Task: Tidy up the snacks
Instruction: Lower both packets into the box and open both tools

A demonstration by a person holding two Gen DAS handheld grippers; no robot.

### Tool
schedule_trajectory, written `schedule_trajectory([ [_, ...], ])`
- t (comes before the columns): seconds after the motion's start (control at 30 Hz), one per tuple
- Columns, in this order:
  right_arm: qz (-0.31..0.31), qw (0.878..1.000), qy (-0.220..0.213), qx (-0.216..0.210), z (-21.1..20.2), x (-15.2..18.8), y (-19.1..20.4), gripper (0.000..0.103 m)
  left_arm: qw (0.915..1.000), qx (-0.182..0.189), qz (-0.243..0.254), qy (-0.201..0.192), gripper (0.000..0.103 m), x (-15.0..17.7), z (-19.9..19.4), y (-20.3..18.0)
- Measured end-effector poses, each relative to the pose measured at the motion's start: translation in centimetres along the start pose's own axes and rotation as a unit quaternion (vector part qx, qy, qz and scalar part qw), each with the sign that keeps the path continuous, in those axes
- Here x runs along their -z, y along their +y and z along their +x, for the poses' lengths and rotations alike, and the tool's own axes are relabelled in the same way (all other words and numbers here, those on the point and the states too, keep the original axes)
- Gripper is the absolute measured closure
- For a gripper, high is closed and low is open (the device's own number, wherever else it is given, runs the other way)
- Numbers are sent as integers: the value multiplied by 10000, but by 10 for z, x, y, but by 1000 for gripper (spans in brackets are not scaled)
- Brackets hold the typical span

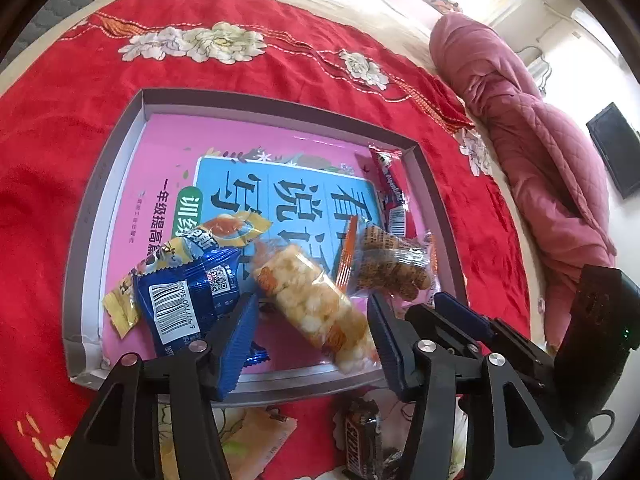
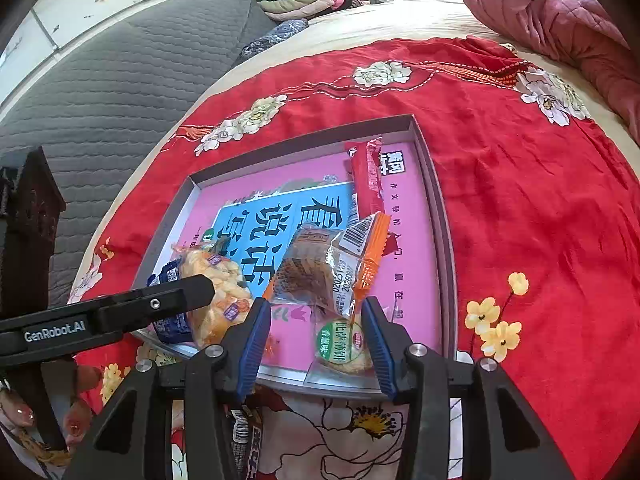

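A grey-rimmed tray (image 1: 100,200) (image 2: 436,200) lined with a pink and blue book cover lies on the red flowered cloth. In it are a blue packet (image 1: 180,296), a yellow-wrapped snack (image 1: 236,228), a red bar (image 2: 366,176) and a clear rice-cracker pack (image 1: 312,296). My left gripper (image 1: 312,314) is open, its blue pads on either side of the rice-cracker pack without pressing it. My right gripper (image 2: 316,312) is shut on the near end of a clear biscuit pack (image 2: 320,268) with orange seams, tilted over the tray. A round green-labelled cracker pack (image 2: 340,340) lies under it.
On the cloth in front of the tray lie a Snickers bar (image 1: 360,440) and a pale orange packet (image 1: 256,436). A pink quilt (image 1: 540,160) is bunched at the right, and a grey quilted cover (image 2: 120,80) spreads at the left. A person's fingers (image 2: 74,426) hold the left gripper's handle.
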State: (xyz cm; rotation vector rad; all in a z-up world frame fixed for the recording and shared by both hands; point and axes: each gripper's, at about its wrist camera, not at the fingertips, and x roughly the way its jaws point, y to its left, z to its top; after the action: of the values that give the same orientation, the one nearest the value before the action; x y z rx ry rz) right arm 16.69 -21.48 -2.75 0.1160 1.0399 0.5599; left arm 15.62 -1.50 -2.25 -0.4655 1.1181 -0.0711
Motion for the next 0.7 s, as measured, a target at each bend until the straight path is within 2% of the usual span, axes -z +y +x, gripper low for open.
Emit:
schedule_trajectory([
  [0.27,39,10000,-25,44,-1,0,-2,56,9999,-57,90,-33,41,0,-6,-3],
  [0.57,5,9999,-39,97,-2,-1,-2,55,9998,-45,154,-87,35,0,-13,-7],
  [0.7,19,9999,-41,108,-2,-1,-2,50,9997,-83,195,-119,34,0,-16,-9],
])
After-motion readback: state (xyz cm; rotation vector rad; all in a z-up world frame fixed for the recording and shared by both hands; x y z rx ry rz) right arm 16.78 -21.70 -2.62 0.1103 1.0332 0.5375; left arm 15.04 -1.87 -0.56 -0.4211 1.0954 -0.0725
